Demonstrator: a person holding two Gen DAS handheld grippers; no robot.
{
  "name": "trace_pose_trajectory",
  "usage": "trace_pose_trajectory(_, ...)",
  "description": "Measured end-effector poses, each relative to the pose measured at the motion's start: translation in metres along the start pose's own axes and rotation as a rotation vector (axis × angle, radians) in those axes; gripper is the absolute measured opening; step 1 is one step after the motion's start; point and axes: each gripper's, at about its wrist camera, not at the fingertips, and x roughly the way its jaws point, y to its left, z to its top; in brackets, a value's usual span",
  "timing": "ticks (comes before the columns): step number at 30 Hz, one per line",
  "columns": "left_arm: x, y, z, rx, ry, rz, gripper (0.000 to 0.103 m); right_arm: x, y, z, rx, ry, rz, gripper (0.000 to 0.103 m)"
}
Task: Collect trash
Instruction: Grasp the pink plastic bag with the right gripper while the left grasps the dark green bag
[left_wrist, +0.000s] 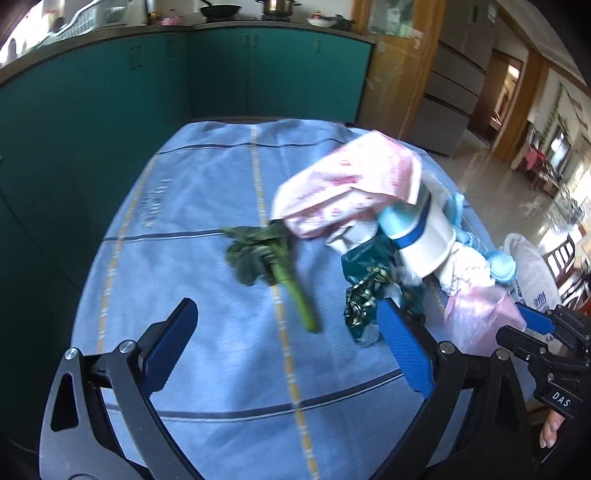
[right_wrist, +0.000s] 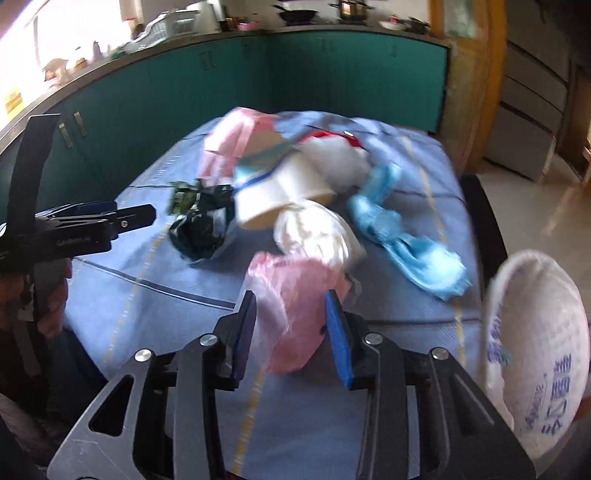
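A heap of trash sits on the blue striped cloth that covers the desk, crowded toward the right of the left wrist view. The right gripper has its jaws drawn in narrow around a crumpled pink plastic bag at the lower centre of its own view; the bag fills the gap, with both pads at its sides. No earlier view is at hand to compare. Just behind the bag lies a white crumpled wrapper, and beyond that a white paper cup tipped on its side, a dark green foil wrapper to its left and a light blue cloth-like scrap to the right. A large pink printed bag drapes over the back of the heap. At the right edge of the right wrist view stands a white woven sack with blue lettering, its mouth beside the desk. The left gripper hangs over the cloth with its jaws wide and nothing between them; a leafy green vegetable stalk lies just ahead of it, apart from the pile. Teal cabinets rise behind the desk.
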Motion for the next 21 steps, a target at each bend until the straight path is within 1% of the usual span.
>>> trace_pose_trajectory(1,0.005,-0.010,0.002,0.027,0.005,-0.018,0.097,0.000,-0.008,-0.001,0.020,0.005,-0.015,0.054)
trace_pose_trajectory(2,0.009,-0.018,0.004,0.046,0.011,-0.028,0.097,-0.002,-0.013,-0.004,0.040,0.005,-0.027,0.060)
trace_pose_trajectory(3,0.013,-0.025,0.006,0.061,0.020,-0.032,0.097,-0.005,-0.018,-0.005,0.063,-0.004,-0.037,0.070)
trace_pose_trajectory(4,0.018,-0.034,0.006,0.081,0.028,-0.042,0.097,-0.006,-0.019,-0.006,0.071,-0.012,-0.037,0.075)
trace_pose_trajectory(7,0.030,-0.051,0.008,0.111,0.049,-0.061,0.097,-0.011,-0.022,-0.006,0.081,-0.032,-0.053,0.080)
trace_pose_trajectory(10,0.039,-0.058,0.006,0.110,0.064,-0.096,0.098,-0.012,-0.023,-0.004,0.073,-0.034,-0.065,0.081)
trace_pose_trajectory(14,0.049,-0.062,0.004,0.105,0.097,-0.166,0.098,-0.012,-0.023,-0.005,0.069,-0.033,-0.065,0.081)
trace_pose_trajectory(16,0.051,-0.063,0.004,0.097,0.102,-0.180,0.098,-0.007,-0.022,-0.005,0.071,-0.030,-0.063,0.081)
trace_pose_trajectory(17,0.050,-0.064,0.003,0.096,0.099,-0.182,0.096,-0.007,-0.023,-0.006,0.071,-0.028,-0.064,0.081)
trace_pose_trajectory(18,0.048,-0.064,0.002,0.097,0.092,-0.191,0.085,-0.007,-0.023,-0.006,0.072,-0.027,-0.066,0.081)
trace_pose_trajectory(19,0.047,-0.065,0.003,0.101,0.088,-0.220,0.079,-0.007,-0.024,-0.006,0.073,-0.027,-0.068,0.081)
trace_pose_trajectory(21,0.044,-0.065,0.002,0.097,0.096,-0.277,0.060,-0.007,-0.024,-0.006,0.075,-0.030,-0.068,0.081)
